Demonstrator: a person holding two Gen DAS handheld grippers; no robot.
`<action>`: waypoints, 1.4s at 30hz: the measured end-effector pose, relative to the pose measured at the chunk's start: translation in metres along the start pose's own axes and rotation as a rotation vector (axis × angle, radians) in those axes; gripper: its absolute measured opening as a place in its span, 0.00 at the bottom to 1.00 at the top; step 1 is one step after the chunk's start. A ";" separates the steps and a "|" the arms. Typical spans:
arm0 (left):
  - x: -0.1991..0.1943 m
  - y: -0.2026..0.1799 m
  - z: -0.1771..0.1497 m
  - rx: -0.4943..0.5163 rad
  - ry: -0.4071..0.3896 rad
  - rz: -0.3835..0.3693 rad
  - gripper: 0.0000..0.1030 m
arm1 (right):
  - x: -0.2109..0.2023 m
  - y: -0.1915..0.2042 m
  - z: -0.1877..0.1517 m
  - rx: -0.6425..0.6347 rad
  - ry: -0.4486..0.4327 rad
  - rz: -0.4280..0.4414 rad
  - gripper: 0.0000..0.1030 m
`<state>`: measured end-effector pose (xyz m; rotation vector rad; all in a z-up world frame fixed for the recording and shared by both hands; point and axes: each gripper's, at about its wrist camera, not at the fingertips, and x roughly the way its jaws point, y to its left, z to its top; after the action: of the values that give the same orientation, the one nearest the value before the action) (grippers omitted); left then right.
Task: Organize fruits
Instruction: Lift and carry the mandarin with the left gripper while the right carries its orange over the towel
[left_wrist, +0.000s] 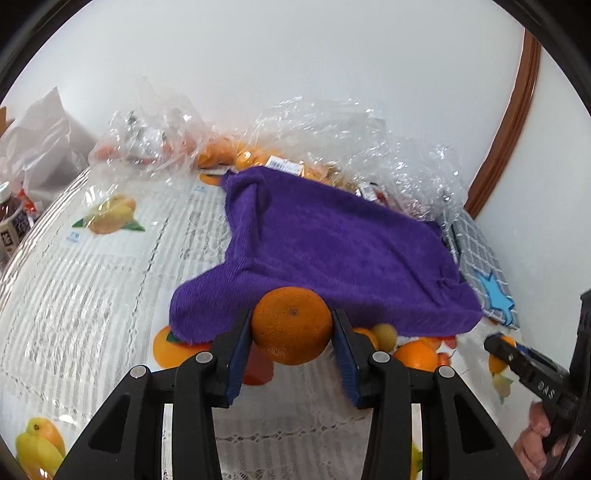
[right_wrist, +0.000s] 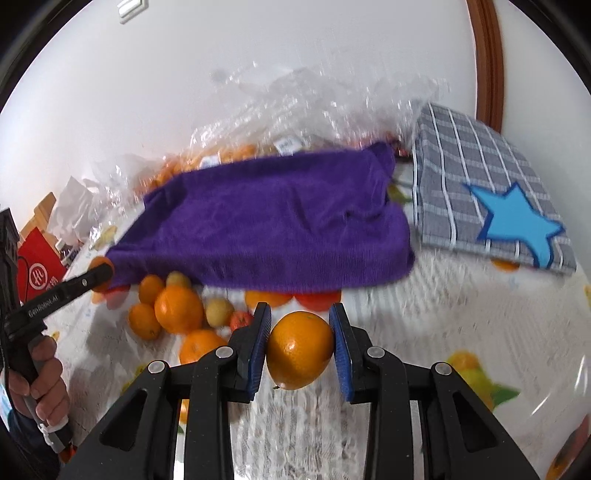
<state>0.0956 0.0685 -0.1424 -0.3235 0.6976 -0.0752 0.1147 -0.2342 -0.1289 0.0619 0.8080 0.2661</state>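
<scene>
An orange (left_wrist: 291, 325) sits right between the blue pads of the left claw (left_wrist: 291, 326), squeezed on both sides and held up off the desk (left_wrist: 92, 295). The right claw (right_wrist: 300, 347) pinches a second orange (right_wrist: 300, 349) the same way. Behind both lies a purple towel (left_wrist: 332, 251). Only the right view shows the whole checked cloth with a blue star (right_wrist: 517, 225) and a red box (right_wrist: 37, 273). Only the left view shows a bottle (left_wrist: 11, 221).
</scene>
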 end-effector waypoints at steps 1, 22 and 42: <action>-0.002 -0.002 0.005 0.003 -0.006 -0.008 0.39 | -0.002 0.001 0.006 -0.006 -0.012 0.002 0.32; 0.067 -0.031 0.105 0.078 -0.041 0.050 0.39 | 0.059 0.009 0.102 -0.029 -0.094 0.028 0.32; 0.124 -0.038 0.076 0.163 0.149 0.115 0.39 | 0.110 -0.002 0.083 -0.018 0.044 0.016 0.32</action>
<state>0.2408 0.0306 -0.1527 -0.1221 0.8514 -0.0467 0.2475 -0.2038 -0.1498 0.0456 0.8489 0.2909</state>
